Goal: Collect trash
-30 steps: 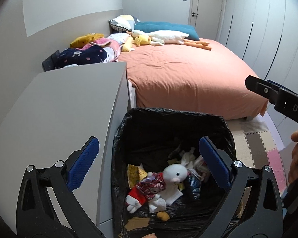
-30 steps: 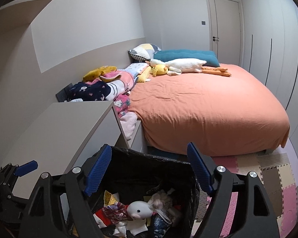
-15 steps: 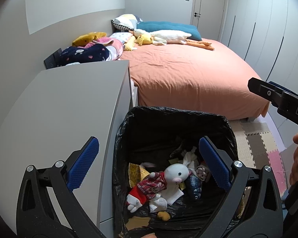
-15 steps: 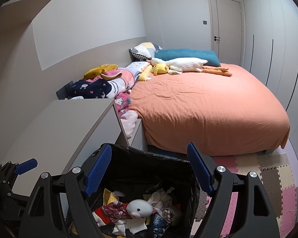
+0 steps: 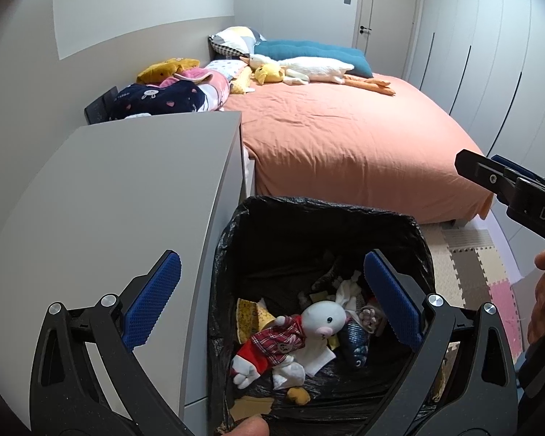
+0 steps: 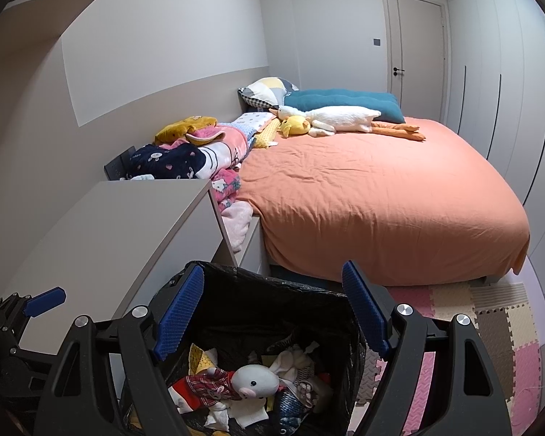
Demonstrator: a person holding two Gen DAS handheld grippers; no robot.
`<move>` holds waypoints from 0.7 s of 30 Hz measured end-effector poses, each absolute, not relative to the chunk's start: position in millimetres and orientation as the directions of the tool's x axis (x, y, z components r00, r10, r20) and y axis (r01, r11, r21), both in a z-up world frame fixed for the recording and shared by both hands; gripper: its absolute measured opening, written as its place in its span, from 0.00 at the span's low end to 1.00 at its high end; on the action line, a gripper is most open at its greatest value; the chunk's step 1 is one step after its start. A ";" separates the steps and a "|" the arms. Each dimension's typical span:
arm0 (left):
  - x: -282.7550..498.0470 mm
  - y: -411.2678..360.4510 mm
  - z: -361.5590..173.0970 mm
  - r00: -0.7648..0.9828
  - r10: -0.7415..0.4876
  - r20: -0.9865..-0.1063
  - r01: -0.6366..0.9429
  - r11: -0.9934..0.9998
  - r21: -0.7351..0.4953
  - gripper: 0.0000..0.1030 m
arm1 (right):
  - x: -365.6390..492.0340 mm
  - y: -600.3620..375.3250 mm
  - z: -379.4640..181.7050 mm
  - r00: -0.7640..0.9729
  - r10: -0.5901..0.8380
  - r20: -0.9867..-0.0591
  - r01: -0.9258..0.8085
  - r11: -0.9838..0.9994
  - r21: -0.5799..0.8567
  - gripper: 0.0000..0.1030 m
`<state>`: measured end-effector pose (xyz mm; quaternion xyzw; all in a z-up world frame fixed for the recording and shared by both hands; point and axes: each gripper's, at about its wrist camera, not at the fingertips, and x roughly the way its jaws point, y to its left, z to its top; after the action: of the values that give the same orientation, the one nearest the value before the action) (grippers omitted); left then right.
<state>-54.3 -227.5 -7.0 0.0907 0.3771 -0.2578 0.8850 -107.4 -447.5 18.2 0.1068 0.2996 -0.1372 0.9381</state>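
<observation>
1. The left gripper (image 5: 269,298) hangs over the near left part of the black-lined trash bin (image 5: 319,207), its blue-padded fingers (image 5: 152,294) spread wide with nothing between them; one pad sits over the flat grey cabinet top (image 5: 120,200), the other over the bin's mouth.
2. The right gripper (image 6: 272,314) hovers above the same bin (image 6: 272,287) from the bin's right side, its jaws likewise spread and empty.
3. The collected trash lies on the bin's floor: a white plush rabbit in a red plaid shirt (image 5: 294,334) across the middle, crumpled white tissue (image 5: 345,290) toward the far right corner, a yellow printed wrapper (image 5: 249,314) against the left wall, and a dark blue patterned item (image 5: 356,341) just beside the rabbit's head.
4. Judging by empty fingers poised over a filled bin, a drop looks complete and the step in hand is the pause between deposits.
5. No loose trash shows on the cabinet top, on the orange bedspread (image 5: 345,145) or on the foam puzzle mat (image 6: 490,327) beside the bin.
6. The next move probably calls for lifting both grippers away and turning to search elsewhere for remaining litter, or, if none remains, closing on the liner's rim to gather it.
</observation>
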 end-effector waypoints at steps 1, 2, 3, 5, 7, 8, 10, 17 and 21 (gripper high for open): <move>-54.1 -227.7 -7.0 0.582 -0.388 -0.714 0.525 0.851 -0.034 0.95 | -107.5 -447.6 18.1 0.782 -0.194 -0.592 0.323 0.939 0.118 0.77; -54.0 -228.0 -7.2 0.583 -0.387 -0.715 0.524 0.851 -0.034 0.95 | -107.5 -447.5 18.2 0.782 -0.195 -0.592 0.324 0.939 0.118 0.77; -54.0 -227.9 -7.3 0.585 -0.384 -0.715 0.520 0.854 -0.033 0.95 | -107.4 -447.5 18.2 0.782 -0.195 -0.593 0.324 0.939 0.118 0.77; -53.6 -227.5 -6.9 0.589 -0.378 -0.714 0.515 0.857 -0.029 0.95 | -107.4 -447.3 18.4 0.782 -0.195 -0.592 0.324 0.939 0.118 0.77; -53.3 -226.9 -7.0 0.592 -0.375 -0.713 0.512 0.859 -0.027 0.95 | -107.2 -447.1 18.4 0.781 -0.196 -0.593 0.324 0.939 0.118 0.77; -53.0 -226.9 -6.6 0.591 -0.377 -0.713 0.513 0.858 -0.028 0.95 | -107.4 -447.3 18.5 0.782 -0.195 -0.593 0.323 0.939 0.118 0.77; -53.4 -227.0 -6.1 0.591 -0.380 -0.711 0.516 0.856 -0.028 0.95 | -107.1 -447.1 18.2 0.781 -0.194 -0.594 0.322 0.940 0.116 0.77; -56.3 -228.7 -4.3 0.600 -0.386 -0.701 0.531 0.847 -0.012 0.95 | -108.9 -443.8 15.4 0.779 -0.193 -0.596 0.318 0.942 0.110 0.77; -56.6 -229.6 -4.6 0.601 -0.383 -0.702 0.534 0.845 -0.003 0.95 | -109.0 -443.1 15.4 0.780 -0.194 -0.595 0.318 0.942 0.109 0.77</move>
<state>-56.6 -229.6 -4.6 0.1040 0.3646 -0.2580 0.8886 -109.0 -443.1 15.4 0.1022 0.3023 -0.1365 0.9378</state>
